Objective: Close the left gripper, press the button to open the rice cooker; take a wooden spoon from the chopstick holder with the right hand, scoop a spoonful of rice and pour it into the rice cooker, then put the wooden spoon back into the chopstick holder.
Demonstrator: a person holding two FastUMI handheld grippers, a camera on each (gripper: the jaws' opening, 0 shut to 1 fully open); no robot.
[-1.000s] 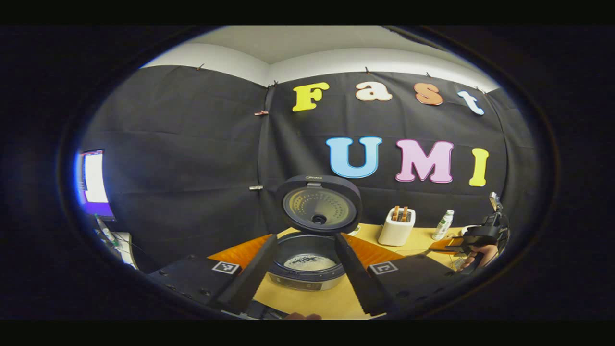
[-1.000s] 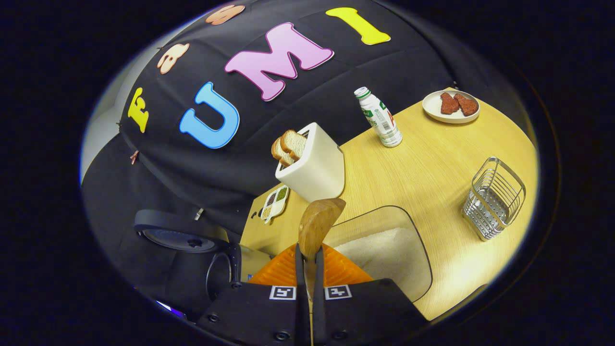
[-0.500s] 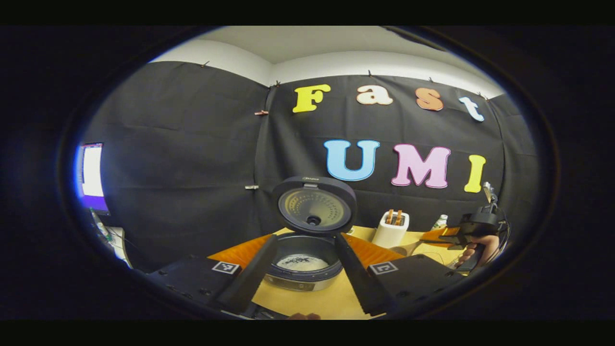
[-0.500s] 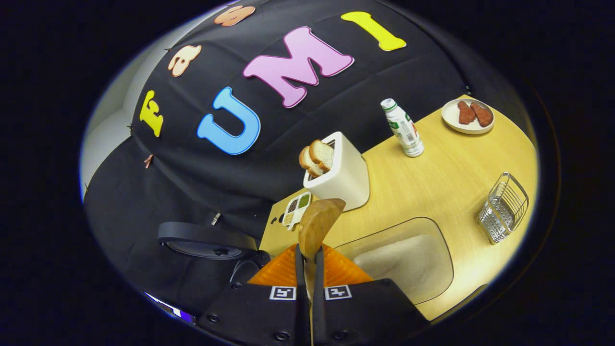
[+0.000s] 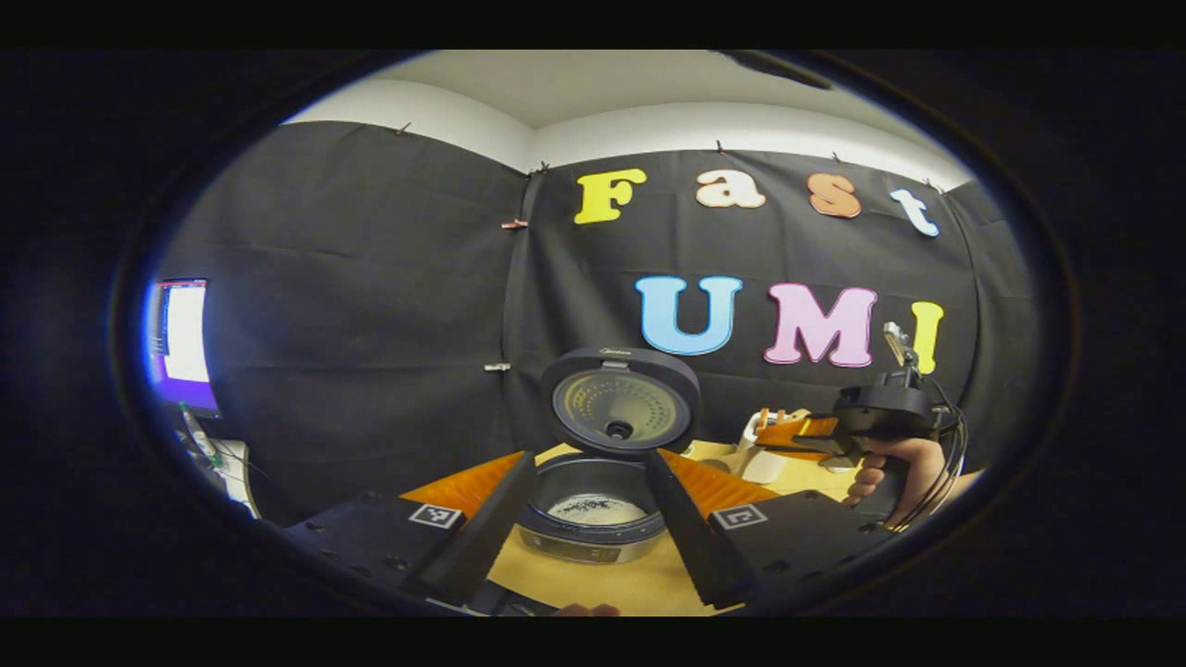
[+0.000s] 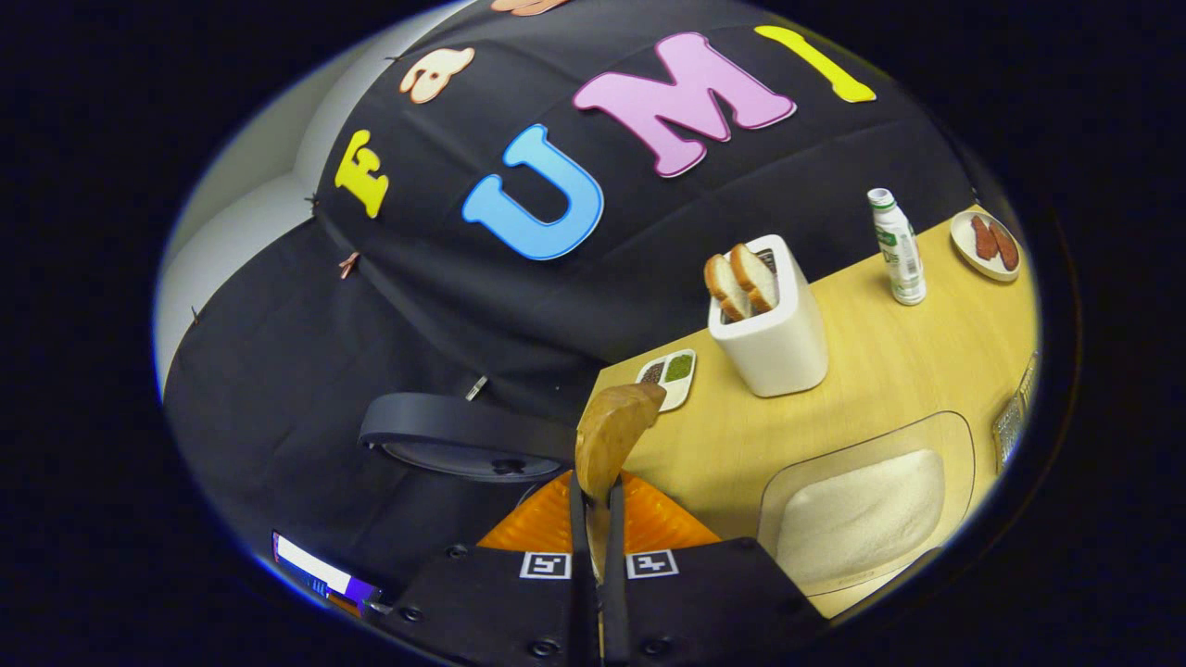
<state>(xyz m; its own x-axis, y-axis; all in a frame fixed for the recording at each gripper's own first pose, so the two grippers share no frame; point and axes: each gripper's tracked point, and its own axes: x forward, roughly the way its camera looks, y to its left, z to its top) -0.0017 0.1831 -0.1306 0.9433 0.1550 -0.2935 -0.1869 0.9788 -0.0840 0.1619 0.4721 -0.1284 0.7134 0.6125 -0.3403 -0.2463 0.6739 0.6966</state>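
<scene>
Spilling is the danger now: with the wooden spoon (image 6: 613, 434) clamped by its handle between the tightly closed fingers of the right gripper (image 6: 594, 519), grains could be shed on the table (image 6: 871, 361) before the open rice cooker (image 5: 593, 505) is reached. That cooker is framed between the left gripper's (image 5: 588, 519) widely spread fingers, untouched.

The left gripper view is taken from low over the table (image 5: 639, 584), level and facing the booth's back wall, with the open rice cooker (image 5: 593, 509) close ahead. The right gripper view is taken from higher up, rolled sharply, looking down across the table (image 6: 889, 371). The rice cooker lid (image 6: 463, 435) and toaster (image 6: 769, 343) are shared by both views.
</scene>
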